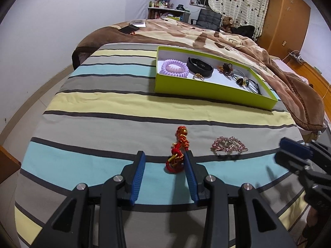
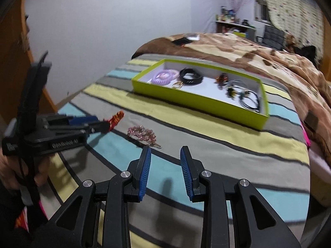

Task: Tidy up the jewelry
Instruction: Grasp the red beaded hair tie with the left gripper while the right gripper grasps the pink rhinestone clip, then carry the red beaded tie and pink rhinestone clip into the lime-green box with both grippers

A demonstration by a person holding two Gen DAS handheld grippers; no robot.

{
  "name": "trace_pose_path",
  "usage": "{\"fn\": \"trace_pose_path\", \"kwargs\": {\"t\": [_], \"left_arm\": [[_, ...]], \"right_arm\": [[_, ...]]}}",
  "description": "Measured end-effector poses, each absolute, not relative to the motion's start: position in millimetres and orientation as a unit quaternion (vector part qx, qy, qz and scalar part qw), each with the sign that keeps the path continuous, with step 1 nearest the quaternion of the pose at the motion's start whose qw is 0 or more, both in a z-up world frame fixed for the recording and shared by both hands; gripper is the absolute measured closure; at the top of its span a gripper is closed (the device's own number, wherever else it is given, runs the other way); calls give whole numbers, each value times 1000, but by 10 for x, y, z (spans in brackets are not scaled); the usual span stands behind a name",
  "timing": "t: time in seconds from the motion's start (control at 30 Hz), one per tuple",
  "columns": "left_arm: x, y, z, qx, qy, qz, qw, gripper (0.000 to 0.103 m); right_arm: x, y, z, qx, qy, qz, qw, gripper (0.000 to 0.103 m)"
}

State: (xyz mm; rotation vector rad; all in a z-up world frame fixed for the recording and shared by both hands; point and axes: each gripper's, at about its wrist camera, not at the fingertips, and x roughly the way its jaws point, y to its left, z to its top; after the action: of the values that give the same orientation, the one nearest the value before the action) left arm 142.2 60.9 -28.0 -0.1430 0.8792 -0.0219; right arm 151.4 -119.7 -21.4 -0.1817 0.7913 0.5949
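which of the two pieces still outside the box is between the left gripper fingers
The red and gold charm, between the open left gripper. The pink rhinestone clip lies to its right, untouched.

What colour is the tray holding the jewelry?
Lime green outside, white inside: tray, clearest in the left wrist view.

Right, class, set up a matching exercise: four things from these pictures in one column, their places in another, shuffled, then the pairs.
Things
1. red and gold ornament
2. pink hair clip
3. purple coil tie
4. phone

Places
A. on the brown blanket
B. in the green box
C. between the left gripper fingers
D. on the striped sheet, ungripped

Pairs: 1-C, 2-D, 3-B, 4-A
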Motion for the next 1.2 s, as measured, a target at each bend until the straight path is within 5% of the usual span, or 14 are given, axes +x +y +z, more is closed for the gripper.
{"fn": "trace_pose_path", "kwargs": {"t": [0.17, 0.37, 0.53, 0.8, 0.9, 1.2], "left_arm": [[1498, 518, -263, -54, 428, -57, 900, 63], [1592, 493, -275, -33, 429, -61, 901, 63], [1610, 596, -293, -38, 433, -48, 899, 84], [1558, 635, -302, -40, 431, -52, 900, 86], [1551, 626, -297, -39, 431, -52, 900, 87], [1483, 578, -276, -39, 429, -59, 900, 89]], "right_arm": [[1622, -1072, -291, -118, 386, 314, 859, 62], [1706, -885, -351, -165, 384, 341, 842, 61], [1775, -738, -422, -188, 385, 361, 829, 61], [1890, -622, -516, -181, 404, 371, 816, 61], [1887, -649, -519, -169, 408, 364, 820, 81], [1827, -807, -459, -121, 412, 325, 843, 82]]}}
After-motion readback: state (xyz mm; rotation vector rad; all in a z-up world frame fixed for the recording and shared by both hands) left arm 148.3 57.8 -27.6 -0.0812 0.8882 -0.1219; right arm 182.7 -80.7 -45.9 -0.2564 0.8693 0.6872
